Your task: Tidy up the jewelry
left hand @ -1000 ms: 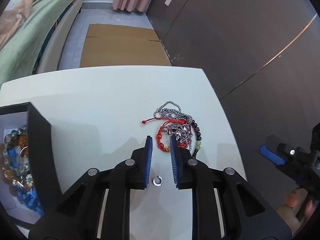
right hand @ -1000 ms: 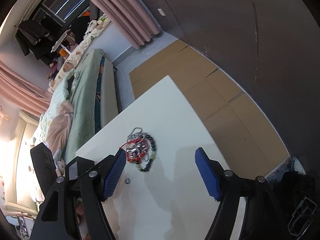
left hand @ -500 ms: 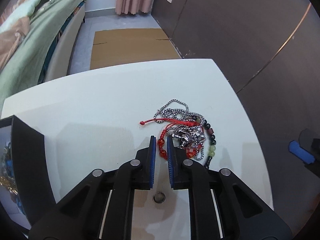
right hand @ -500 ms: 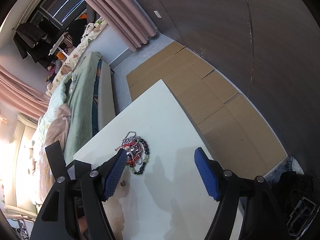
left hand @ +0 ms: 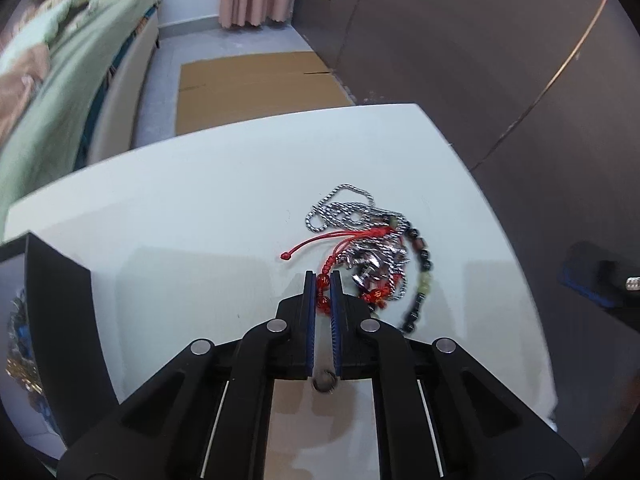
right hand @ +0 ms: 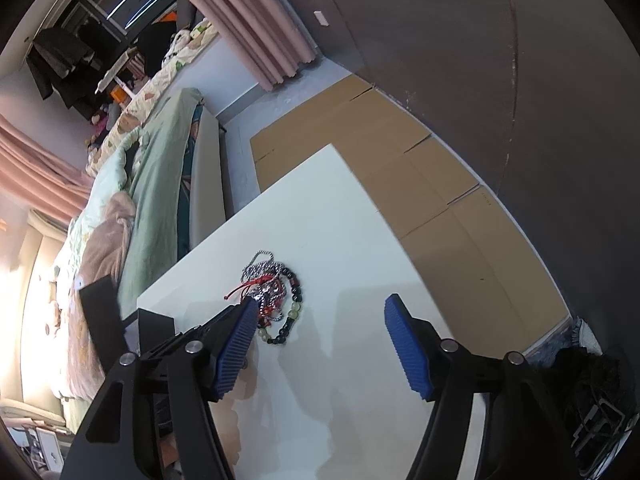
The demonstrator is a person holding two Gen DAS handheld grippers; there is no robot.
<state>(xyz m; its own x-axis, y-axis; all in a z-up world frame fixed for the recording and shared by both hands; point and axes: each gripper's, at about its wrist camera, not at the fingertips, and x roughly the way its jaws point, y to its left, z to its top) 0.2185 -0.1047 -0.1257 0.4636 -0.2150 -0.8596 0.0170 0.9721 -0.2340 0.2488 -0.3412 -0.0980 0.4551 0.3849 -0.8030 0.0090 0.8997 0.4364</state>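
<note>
A tangled pile of jewelry lies on the white table [left hand: 200, 232]: a silver chain [left hand: 344, 208], a red bead bracelet [left hand: 324, 292] with a red cord, and a dark bead bracelet [left hand: 420, 280]. My left gripper [left hand: 322, 280] is shut on the red bead bracelet at the pile's near edge. A small metal ring [left hand: 323, 381] lies under its jaws. My right gripper [right hand: 320, 312] is open and empty, above the table to the right of the pile [right hand: 276, 300].
A black-walled jewelry box [left hand: 60, 320] with beads inside stands at the table's left. The table's right edge is close to the pile. Beyond are flattened cardboard [left hand: 256, 84] on the floor, a bed [left hand: 48, 100] and a dark wall.
My left gripper moved forward over the ring and closed its jaws on the red bead bracelet. My right gripper stayed open and drifted slightly.
</note>
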